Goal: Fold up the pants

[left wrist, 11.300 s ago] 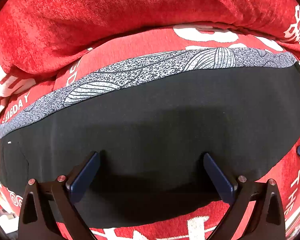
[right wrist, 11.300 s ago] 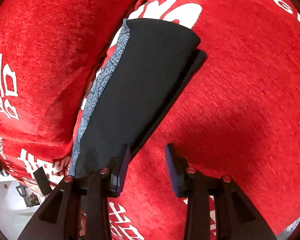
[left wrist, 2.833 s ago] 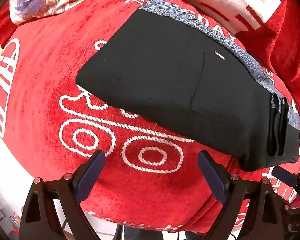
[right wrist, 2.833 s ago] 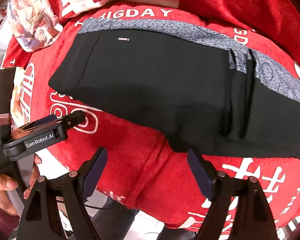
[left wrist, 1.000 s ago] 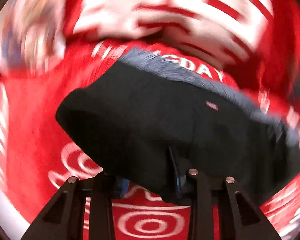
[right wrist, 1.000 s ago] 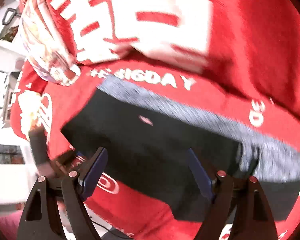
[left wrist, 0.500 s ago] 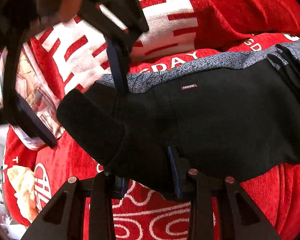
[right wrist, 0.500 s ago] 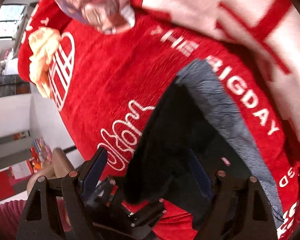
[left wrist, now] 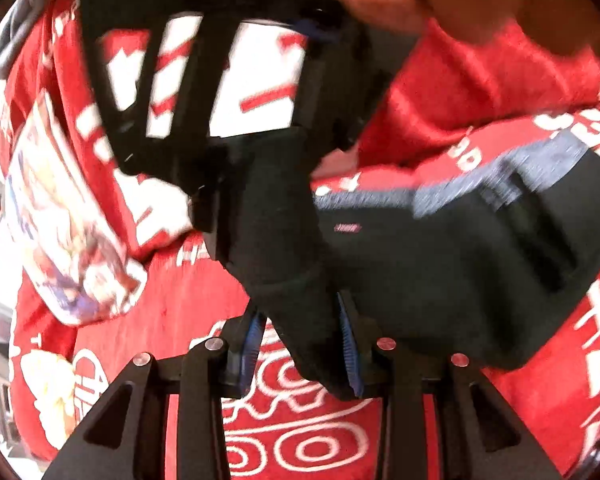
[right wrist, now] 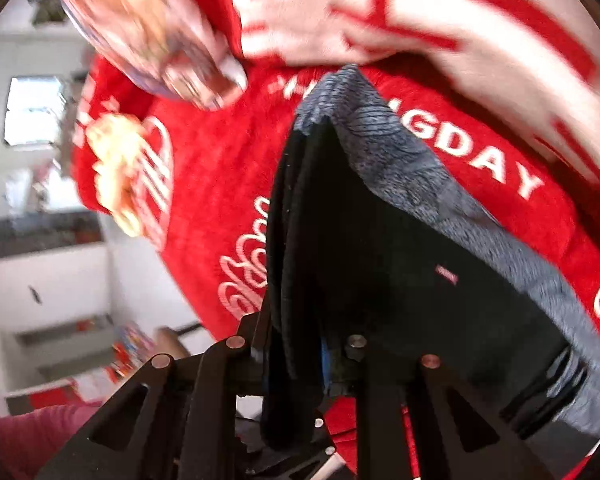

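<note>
**Pants pinched at one end by both tongs**

Left gripper (left wrist: 300, 344) narrow, blue pads clamped on a thick bunch of black cloth at the near corner of the pants (left wrist: 440, 264). Right gripper (right wrist: 296, 360) closing on the same end — several stacked black layers hang between its jaws, pads pressing on the folded edge. Seen from the left wrist, the right tool looms large and blurred just above, biting the lifted cloth close beside the left one, with a blurred fingertip (left wrist: 380, 4) at the top.

Outward from the jaws: lifted end raised off the red cushion (left wrist: 292, 440), the rest of the garment trailing away to the right, grey patterned waistband (right wrist: 420, 184) along its far edge, small pink label (right wrist: 446, 274) on the black face. Beyond, a red-and-white pillow (left wrist: 256, 92), a floral cushion (left wrist: 60, 224), and a pink sleeve (right wrist: 28, 432) low in the right view.

Changed within the last second: right jaws, then standing wide with the pants lying flat below them, now gripping. Half a second back the left tool already held its corner while the right one only straddled the edge. Nearly three seconds back both sat open over a flat, long folded strip.

Meaning for the task, as a judgement — both corners of this end now secured, so the next fold looks ready: carrying the held end over toward the far end to halve the strip. Main risk: inner layers slipping out of the stack and skewing the edges.
</note>
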A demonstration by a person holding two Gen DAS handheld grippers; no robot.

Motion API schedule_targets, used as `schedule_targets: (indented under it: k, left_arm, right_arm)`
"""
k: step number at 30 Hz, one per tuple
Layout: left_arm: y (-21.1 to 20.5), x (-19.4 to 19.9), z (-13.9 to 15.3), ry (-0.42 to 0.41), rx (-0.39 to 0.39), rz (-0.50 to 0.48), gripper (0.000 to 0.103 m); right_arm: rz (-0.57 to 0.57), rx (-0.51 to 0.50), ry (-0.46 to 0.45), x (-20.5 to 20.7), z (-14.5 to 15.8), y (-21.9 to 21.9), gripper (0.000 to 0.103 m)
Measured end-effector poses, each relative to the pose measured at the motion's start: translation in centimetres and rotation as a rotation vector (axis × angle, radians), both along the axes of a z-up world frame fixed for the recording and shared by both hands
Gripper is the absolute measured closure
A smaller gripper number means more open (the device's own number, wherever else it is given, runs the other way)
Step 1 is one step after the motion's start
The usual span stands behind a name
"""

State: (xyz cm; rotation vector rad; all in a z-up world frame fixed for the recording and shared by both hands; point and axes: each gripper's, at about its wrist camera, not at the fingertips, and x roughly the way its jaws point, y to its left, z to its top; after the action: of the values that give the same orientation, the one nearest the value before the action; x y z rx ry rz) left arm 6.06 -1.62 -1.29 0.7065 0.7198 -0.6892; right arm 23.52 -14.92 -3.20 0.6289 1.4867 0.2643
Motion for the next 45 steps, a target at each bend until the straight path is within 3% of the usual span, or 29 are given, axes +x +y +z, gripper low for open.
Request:
schedule_targets:
  k: [6,13,19,26,32,34,37,39,42,45]
  left_arm:
    - [-4.7,-4.2,4.3,-0.017,-0.07,-0.089,0.067]
    - [-11.8,-11.2,6.1,-0.004,-0.093,-0.238,0.067]
    - [-17.8,-17.7,4.3,0.025,-0.052,-0.343,0.067]
    - [-22.8,-22.0,-0.5,0.041,0.051,-0.417,0.067]
    - [-24.5,-23.1,-3.9,0.041,0.124,-0.428,0.067]
    - [-24.3,-23.2,-4.0,0.037,0.138,-0.438,0.06]
    - [-23.3,-22.5,-3.5,0.105,0.144,-0.469,0.048]
    - [-22.1,-21.9,-2.6,0.115,0.131,-0.469,0.034]
    - [-20.0,-20.3,-0.8,0.127,0.105,-0.461,0.034]
    - [-17.9,-17.1,-0.2,0.159,0.097,-0.368,0.034]
  right_arm:
    - [-0.195,0.065,-0.183,-7.5,5.0,-6.7,0.084]
    - [-0.379,0.075,-0.282,-17.3,7.7,-14.8,0.084]
    - [-0.53,0.095,-0.3,-26.0,6.1,-21.1,0.084]
    - [-0.68,0.098,-0.262,-34.2,1.0,-27.0,0.084]
    - [-0.743,0.075,-0.202,-37.0,-3.8,-29.9,0.085]
    - [-0.747,0.07,-0.186,-37.5,-4.9,-30.1,0.085]
    - [-0.759,0.059,-0.169,-38.1,-5.7,-30.2,0.083]
    - [-0.761,0.034,-0.15,-38.5,-5.8,-30.0,0.081]
    - [-0.753,-0.025,-0.131,-38.5,-5.2,-29.4,0.081]
    - [-0.721,-0.121,-0.113,-38.5,-4.4,-28.2,0.081]
